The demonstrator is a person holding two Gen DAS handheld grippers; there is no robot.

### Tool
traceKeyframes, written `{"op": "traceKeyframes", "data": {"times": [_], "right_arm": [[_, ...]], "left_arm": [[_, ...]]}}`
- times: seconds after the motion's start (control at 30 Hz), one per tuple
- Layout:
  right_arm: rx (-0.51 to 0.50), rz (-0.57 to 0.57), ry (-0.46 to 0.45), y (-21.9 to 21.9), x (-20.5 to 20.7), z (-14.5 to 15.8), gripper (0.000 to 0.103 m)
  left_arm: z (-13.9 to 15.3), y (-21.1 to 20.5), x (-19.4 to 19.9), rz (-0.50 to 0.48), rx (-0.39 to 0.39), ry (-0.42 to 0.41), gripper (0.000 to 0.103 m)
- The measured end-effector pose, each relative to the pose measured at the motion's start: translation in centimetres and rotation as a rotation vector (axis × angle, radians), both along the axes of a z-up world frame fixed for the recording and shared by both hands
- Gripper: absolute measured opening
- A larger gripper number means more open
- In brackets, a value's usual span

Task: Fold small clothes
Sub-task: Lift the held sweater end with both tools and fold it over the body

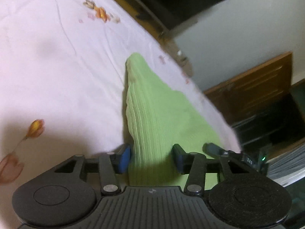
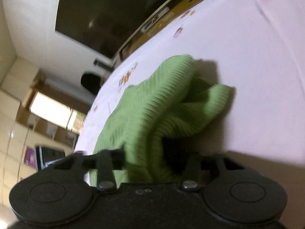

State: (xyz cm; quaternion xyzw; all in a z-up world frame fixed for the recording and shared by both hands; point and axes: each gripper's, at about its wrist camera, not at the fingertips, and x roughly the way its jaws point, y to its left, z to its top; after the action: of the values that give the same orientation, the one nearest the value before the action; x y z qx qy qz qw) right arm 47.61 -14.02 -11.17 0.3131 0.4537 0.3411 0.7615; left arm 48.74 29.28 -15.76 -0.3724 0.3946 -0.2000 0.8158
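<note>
My left gripper (image 1: 152, 157) has its jaws set apart with a fold of the green ribbed garment (image 1: 152, 114) running up between the blue pads (image 1: 124, 157); can't tell if they pinch it. My right gripper (image 2: 146, 158) has the same green garment (image 2: 158, 105) bunched between its jaws, grip unclear through blur. The garment lies on the bed, on the pale floral sheet (image 1: 57, 66), near its edge, partly lifted. In the left view, my right gripper's tip (image 1: 213, 148) sits on the cloth just beside my left jaws.
</note>
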Motion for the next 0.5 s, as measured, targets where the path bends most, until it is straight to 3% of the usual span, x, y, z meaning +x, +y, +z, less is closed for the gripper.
{"op": "traceKeyframes", "data": {"times": [0.03, 0.13, 0.33, 0.37, 0.4, 0.47, 0.5], "right_arm": [[0.012, -0.032, -0.018, -0.9, -0.6, 0.3, 0.079], [0.055, -0.047, -0.036, -4.0, -2.2, 1.2, 0.079], [0.028, 0.04, -0.001, -3.6, -3.9, -0.3, 0.079], [0.017, 0.053, -0.003, -2.8, -3.9, -0.1, 0.071], [0.038, 0.069, 0.056, -2.2, -3.7, -0.2, 0.036], [0.1, 0.054, 0.209, -1.6, -3.3, -0.6, 0.03], [0.09, 0.038, 0.233, -1.3, -3.8, 0.0, 0.026]], "left_arm": [[0.2, 0.3, -0.7, -0.01, -0.009, -0.019, 0.049], [-0.1, 0.3, -2.0, -0.048, -0.005, -0.022, 0.051], [-1.2, -1.9, -3.2, -0.108, 0.002, 0.023, 0.05], [-1.3, -1.7, -2.9, -0.107, -0.038, 0.039, 0.05], [-1.2, -1.4, -2.6, -0.109, -0.069, 0.048, 0.049], [-0.4, -1.2, -3.0, -0.138, -0.094, 0.047, 0.039], [0.1, -1.0, -3.4, -0.15, -0.087, 0.054, 0.037]]}}
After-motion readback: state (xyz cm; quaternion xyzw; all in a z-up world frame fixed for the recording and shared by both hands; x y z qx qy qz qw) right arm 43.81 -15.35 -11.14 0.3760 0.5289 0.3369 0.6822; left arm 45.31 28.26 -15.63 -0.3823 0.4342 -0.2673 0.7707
